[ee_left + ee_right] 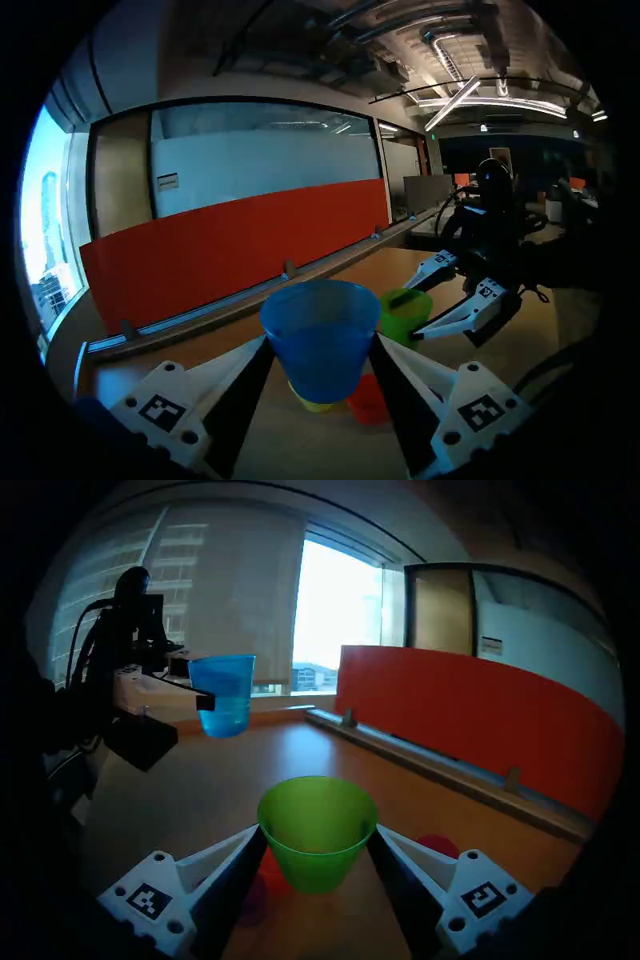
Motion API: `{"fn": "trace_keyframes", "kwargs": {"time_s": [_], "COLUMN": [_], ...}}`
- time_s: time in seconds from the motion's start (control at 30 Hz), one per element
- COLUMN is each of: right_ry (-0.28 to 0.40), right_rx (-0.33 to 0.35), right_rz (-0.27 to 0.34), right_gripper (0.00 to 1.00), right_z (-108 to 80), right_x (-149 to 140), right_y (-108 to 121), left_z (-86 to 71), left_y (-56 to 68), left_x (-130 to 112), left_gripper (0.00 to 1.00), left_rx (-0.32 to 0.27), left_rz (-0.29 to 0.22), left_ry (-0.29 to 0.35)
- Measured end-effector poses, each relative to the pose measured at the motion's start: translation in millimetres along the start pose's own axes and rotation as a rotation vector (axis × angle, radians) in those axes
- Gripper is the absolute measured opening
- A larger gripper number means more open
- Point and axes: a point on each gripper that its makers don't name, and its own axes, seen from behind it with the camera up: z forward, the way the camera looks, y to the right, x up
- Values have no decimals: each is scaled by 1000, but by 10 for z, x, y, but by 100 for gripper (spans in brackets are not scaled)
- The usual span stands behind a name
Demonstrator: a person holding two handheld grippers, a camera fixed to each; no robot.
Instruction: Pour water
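Table (240,760): wood, spans the lower frame. Left gripper (322,342): clamped on blue cup (322,332), which is upright at lower centre of left gripper view, lifted off the table. Right gripper (317,832): clamped on green cup (317,840), upright at lower centre of right gripper view. Cups apart.

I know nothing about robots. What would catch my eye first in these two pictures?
Two bright plastic cups stand out: a blue cup gripped by the left gripper, raised above the wooden table, and a green cup gripped by the right gripper. Behind them, a long orange-red partition runs along the far side of the table.
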Motion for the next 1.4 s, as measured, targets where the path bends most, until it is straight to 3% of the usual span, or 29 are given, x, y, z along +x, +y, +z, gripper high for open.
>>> {"fn": "trace_keyframes", "kwargs": {"time_s": [0.6, 1.4], "right_ry": [70, 85], "right_rx": [1, 40], "right_rz": [-4, -8], "right_gripper": [90, 90], "right_z": [-68, -41], "right_x": [143, 139], "right_y": [-165, -394], "left_z": [1, -21], "left_y": [77, 89], "left_x": [54, 120], "left_gripper": [81, 80], "left_rx": [-12, -13], "left_rz": [9, 50], "left_ry": [9, 31]}}
